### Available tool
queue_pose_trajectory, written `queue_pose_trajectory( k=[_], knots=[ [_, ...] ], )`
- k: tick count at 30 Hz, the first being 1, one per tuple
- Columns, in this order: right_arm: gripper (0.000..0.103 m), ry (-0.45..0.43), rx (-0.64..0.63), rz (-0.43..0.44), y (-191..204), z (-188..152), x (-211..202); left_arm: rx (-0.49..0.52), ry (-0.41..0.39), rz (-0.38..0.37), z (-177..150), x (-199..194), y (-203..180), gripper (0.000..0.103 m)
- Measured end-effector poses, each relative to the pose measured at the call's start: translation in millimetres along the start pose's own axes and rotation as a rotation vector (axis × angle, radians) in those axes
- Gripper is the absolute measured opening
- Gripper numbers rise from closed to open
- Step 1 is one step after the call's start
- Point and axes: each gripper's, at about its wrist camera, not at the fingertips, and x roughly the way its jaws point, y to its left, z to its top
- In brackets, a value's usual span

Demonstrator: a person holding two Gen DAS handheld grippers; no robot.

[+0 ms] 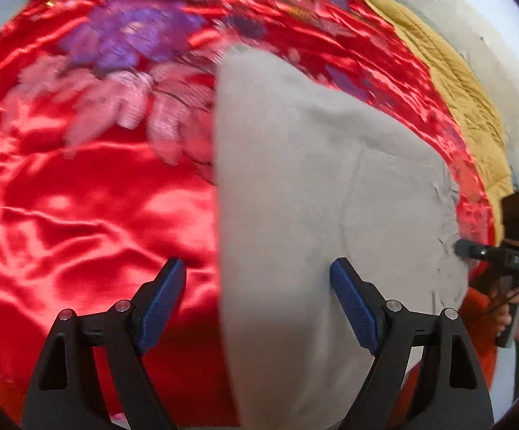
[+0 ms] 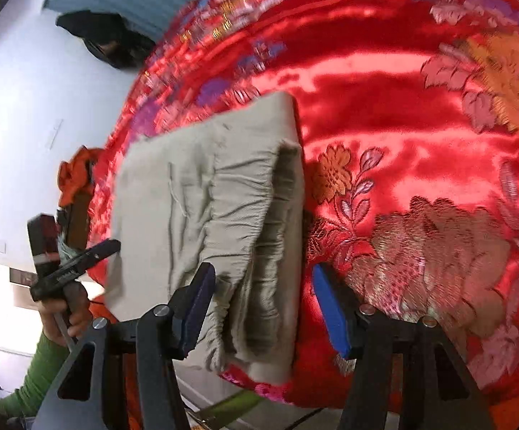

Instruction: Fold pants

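Note:
Folded grey pants [image 1: 306, 197] lie on a red satin bedspread [image 1: 80, 222]. In the right wrist view the pants [image 2: 202, 197] show their gathered elastic waistband toward me, stacked in layers. My left gripper [image 1: 259, 304] is open and empty, hovering over the pants' left folded edge. My right gripper [image 2: 263, 308] is open and empty, its jaws straddling the waistband end without gripping it. The right gripper also shows in the left wrist view [image 1: 488, 254] at the pants' right edge. The left gripper also shows in the right wrist view [image 2: 76, 261] at the pants' left edge.
The bedspread [image 2: 402, 125] carries embroidered flowers. A mustard quilt [image 1: 456, 82] lies along its far side. An orange cloth [image 2: 76, 175] and a dark object [image 2: 105, 39] sit off the bed near a white wall [image 2: 26, 107]. A green sleeve [image 2: 41, 369] holds the left gripper.

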Motion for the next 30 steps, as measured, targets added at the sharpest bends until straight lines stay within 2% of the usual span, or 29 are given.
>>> queue_pose_trajectory(
  k=[1,2,3,5,8,10,13,15,16,18,19,20,21,22,23,24,25,26,28,30],
  knots=[
    [0.061,0.024,0.015,0.025,-1,1,7,0.010,0.001,0.000,0,3,-5,0.083],
    [0.063,0.036,0.018,0.039,0,0,11,0.014,0.001,0.002,-1,3,-8,0.069],
    [0.063,0.050,-0.001,0.039,5,1,16,0.015,0.007,-0.018,-2,2,-12,0.061],
    [0.042,0.058,-0.062,0.008,16,2,19,0.015,-0.009,0.025,-3,-8,-18,0.031],
    [0.031,0.030,-0.173,-0.048,49,-1,7,0.019,-0.051,-0.006,0,-41,-28,0.016],
    [0.030,0.005,-0.247,-0.064,76,-3,-7,0.037,-0.093,-0.053,7,-68,-36,0.015],
    [0.028,-0.057,-0.336,-0.056,117,6,-26,0.049,-0.168,-0.043,32,-104,-41,0.015],
    [0.028,-0.114,-0.366,-0.039,141,26,-38,0.041,-0.220,-0.038,58,-121,-34,0.015],
    [0.028,-0.141,-0.387,-0.038,150,39,-43,0.045,-0.270,-0.016,76,-130,-30,0.015],
    [0.028,-0.207,-0.402,-0.038,163,67,-52,0.082,-0.351,0.046,96,-137,-27,0.020],
    [0.029,-0.236,-0.387,-0.036,166,83,-54,0.111,-0.399,0.115,103,-140,-26,0.031],
    [0.036,-0.253,-0.369,-0.048,166,98,-56,0.134,-0.447,0.204,104,-143,-26,0.050],
    [0.041,-0.270,-0.347,-0.090,165,111,-58,0.141,-0.473,0.260,101,-145,-24,0.060],
    [0.052,-0.295,-0.336,-0.145,162,116,-64,0.157,-0.510,0.320,91,-150,-25,0.077],
    [0.063,-0.316,-0.337,-0.194,162,118,-69,0.174,-0.541,0.324,77,-156,-24,0.088],
    [0.070,-0.328,-0.350,-0.237,162,115,-75,0.185,-0.562,0.324,68,-158,-24,0.093],
    [0.087,-0.336,-0.362,-0.273,161,108,-81,0.193,-0.595,0.344,48,-160,-24,0.099],
    [0.099,-0.348,-0.374,-0.310,162,98,-87,0.193,-0.614,0.365,36,-161,-24,0.099],
    [0.103,-0.379,-0.398,-0.379,160,72,-98,0.184,-0.648,0.403,3,-160,-23,0.101],
    [0.103,-0.380,-0.415,-0.444,160,44,-101,0.144,-0.626,0.414,-21,-155,-21,0.101]
  ],
)
